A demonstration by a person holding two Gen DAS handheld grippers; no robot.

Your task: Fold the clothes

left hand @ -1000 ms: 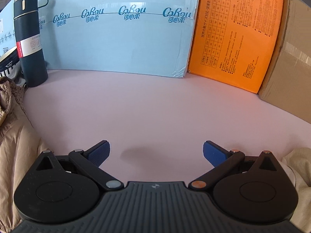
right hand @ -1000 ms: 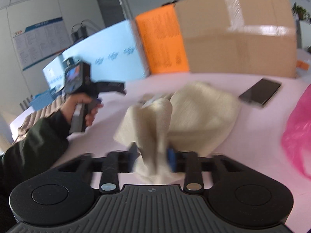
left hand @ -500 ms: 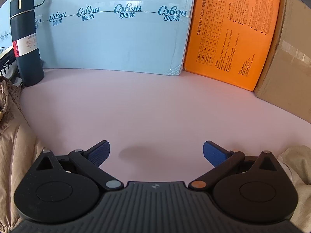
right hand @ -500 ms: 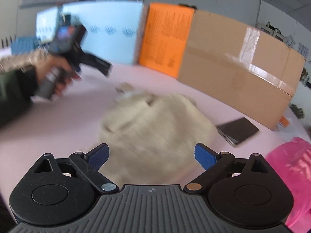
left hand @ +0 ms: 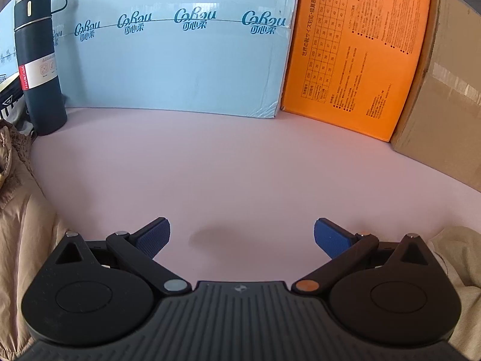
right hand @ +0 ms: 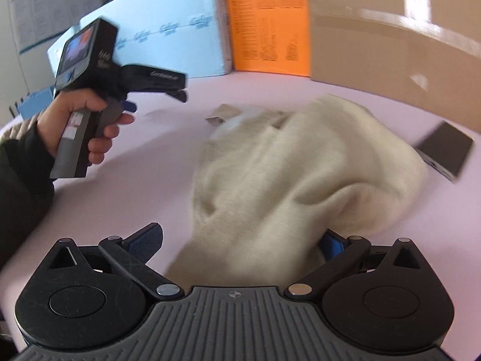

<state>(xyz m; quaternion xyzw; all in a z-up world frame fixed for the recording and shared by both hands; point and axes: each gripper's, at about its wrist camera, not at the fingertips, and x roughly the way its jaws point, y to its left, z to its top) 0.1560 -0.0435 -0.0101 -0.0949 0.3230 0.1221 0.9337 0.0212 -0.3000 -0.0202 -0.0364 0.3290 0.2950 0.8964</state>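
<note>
Sprawling in a rumpled heap on the pink table [right hand: 168, 180], the cream sweater [right hand: 300, 186] runs away from the right gripper [right hand: 240, 240], its near edge between those spread, unclenched jaws, while the left gripper [left hand: 242, 234], equally released, hovers over bare table.

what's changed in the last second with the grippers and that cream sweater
The right gripper, shut on a fold of the cream sweater a second ago, has let go: its jaws stand wide and the sweater lies heaped on the pink table. The left gripper stayed open over bare table, holding nothing, shifting only slightly.
</note>
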